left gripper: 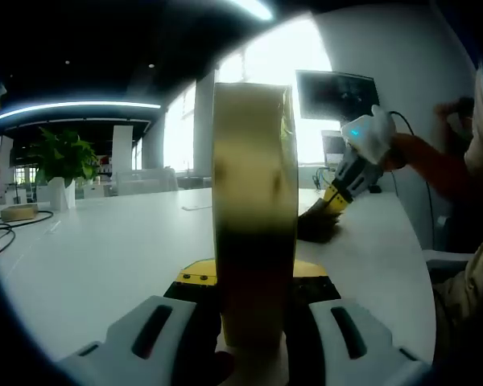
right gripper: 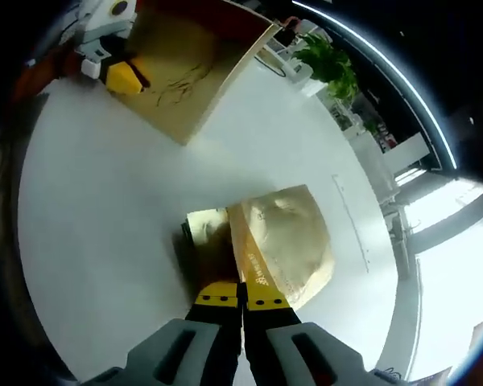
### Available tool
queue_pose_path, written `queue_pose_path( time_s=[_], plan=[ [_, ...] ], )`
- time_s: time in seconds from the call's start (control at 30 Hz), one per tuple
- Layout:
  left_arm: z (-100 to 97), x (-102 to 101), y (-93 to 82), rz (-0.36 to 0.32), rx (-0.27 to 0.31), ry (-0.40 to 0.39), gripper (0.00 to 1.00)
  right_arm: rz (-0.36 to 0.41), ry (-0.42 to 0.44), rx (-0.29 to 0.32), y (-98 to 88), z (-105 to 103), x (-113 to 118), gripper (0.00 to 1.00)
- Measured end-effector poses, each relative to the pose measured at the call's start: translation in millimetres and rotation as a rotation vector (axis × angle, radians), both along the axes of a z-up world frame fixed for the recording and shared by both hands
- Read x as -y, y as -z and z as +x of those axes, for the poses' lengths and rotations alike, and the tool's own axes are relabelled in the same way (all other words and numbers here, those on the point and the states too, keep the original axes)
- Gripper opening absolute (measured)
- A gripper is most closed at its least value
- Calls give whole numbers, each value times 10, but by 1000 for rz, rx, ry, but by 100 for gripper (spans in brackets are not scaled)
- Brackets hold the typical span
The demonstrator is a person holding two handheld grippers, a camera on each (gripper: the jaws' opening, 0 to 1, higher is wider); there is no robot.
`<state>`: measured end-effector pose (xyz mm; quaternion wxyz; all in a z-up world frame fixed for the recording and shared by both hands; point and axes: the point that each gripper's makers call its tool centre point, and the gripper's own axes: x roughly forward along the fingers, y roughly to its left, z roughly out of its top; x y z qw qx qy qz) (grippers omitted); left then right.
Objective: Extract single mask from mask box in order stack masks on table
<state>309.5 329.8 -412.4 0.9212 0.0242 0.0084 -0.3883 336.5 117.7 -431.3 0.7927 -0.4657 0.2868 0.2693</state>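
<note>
Right gripper (right gripper: 242, 308): jaws are closing to a hairline gap on the near edge of a packaged mask (right gripper: 286, 241), holding it low over the white table (right gripper: 105, 241).
Stack: the pinched mask is lying across a small pile (right gripper: 201, 237) of what look like earlier masks, directly beneath the jaws; whether it is resting fully on the pile cannot be told.
Left gripper (left gripper: 253, 322): jaws are clamping the mask box (left gripper: 253, 209) from both sides, holding it upright and edge-on to the camera, just above the tabletop.
Mask box, far side: in the right gripper view the box is showing as a tan slab near the table's far edge, well apart from the pile.
Step in hand: judging by the pose, one mask is being laid on the stack; extraction looks done for this piece.
Next move: it is likely calling for the right jaws to open and lift clear without dragging the pile, then travel back across to the box.
Open room: bare tabletop is lying between pile and box.
Edges: the pile is sitting well in from the table's rim; a potted plant (right gripper: 330, 64) and a cable (left gripper: 8, 229) are standing far off.
</note>
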Motion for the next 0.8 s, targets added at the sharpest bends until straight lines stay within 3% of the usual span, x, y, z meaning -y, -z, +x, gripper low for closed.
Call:
queue_pose_path(
  time_s=[0.13, 0.37, 0.8],
  plan=[
    [-5, 2, -2, 0, 0, 0, 20, -9, 14, 33, -52, 21, 19, 0],
    [-1, -1, 1, 0, 0, 0, 20, -56, -29, 26, -20, -3, -3, 0],
    [3, -3, 3, 0, 0, 1, 20, -22, -86, 27, -85, -102, -62, 9]
  ],
)
